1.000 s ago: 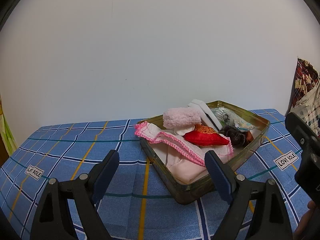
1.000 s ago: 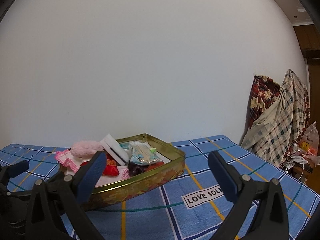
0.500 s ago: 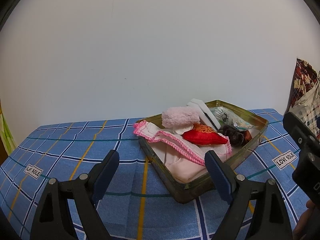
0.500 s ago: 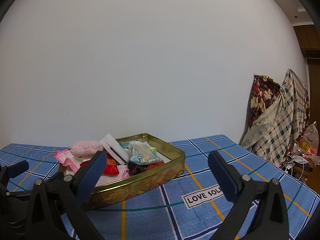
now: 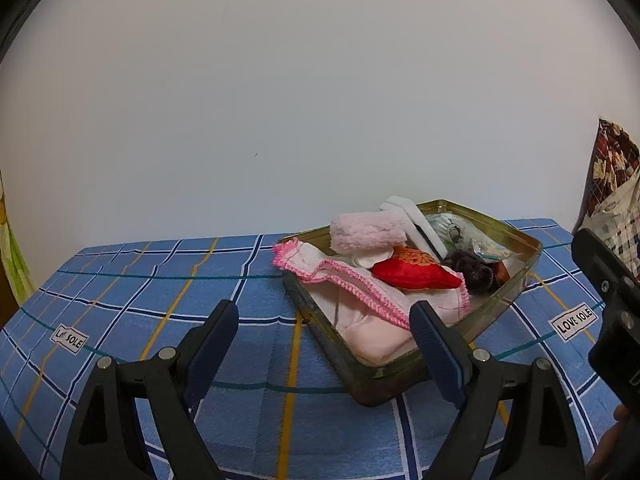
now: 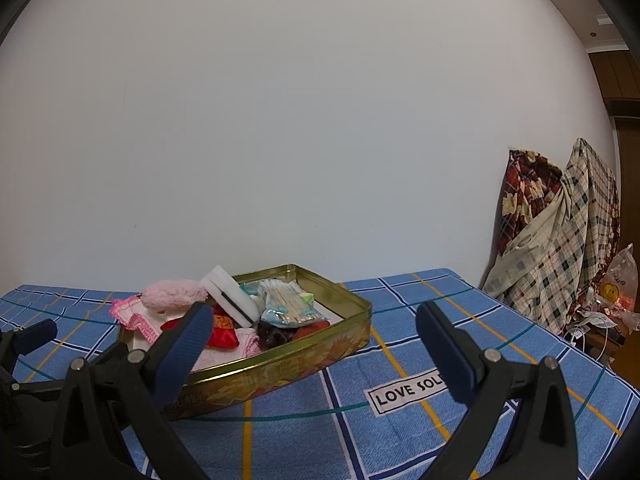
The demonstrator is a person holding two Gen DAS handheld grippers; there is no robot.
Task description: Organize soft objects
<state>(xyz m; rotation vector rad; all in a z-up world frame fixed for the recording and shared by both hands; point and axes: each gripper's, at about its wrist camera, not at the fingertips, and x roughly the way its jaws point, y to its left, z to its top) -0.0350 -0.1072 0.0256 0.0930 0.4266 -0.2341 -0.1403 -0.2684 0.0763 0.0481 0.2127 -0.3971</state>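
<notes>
My left gripper (image 5: 324,344) jaws spread wide, holding nothing; blue ribbed pads on black plastic arms. My right gripper (image 6: 312,340) same, wide and empty. Both hover low over the tabletop, near edge of the tin.

Blue woven checked tablecloth (image 6: 400,432) with white, navy, yellow and teal lines. White sewn label reads "LOVE SOL…" (image 6: 406,390), cut off by my right jaw; in the left view it reads "LOVE SOLE" in full.

Shallow rectangular gold metal tin (image 6: 288,376), printed pattern on side wall, sits on the cloth between both grippers' views. Soft things piled inside it: pale pink cloth with bright pink crochet edging (image 5: 352,284) draped over the tin's left rim, shiny red satin pouch with orange embroidery (image 5: 416,272), fluffy pink rolled towel (image 5: 366,230), white foam block with dark stripe (image 6: 230,294) leaning tilted, dark brown fuzzy scrunchie (image 5: 474,270), clear plastic bag of cotton swabs (image 6: 290,304).

Plain white wall (image 6: 280,120) behind. Far right, checked and floral fabrics (image 6: 560,240) heaped; yellow smiley-face plastic bag (image 6: 618,288).
</notes>
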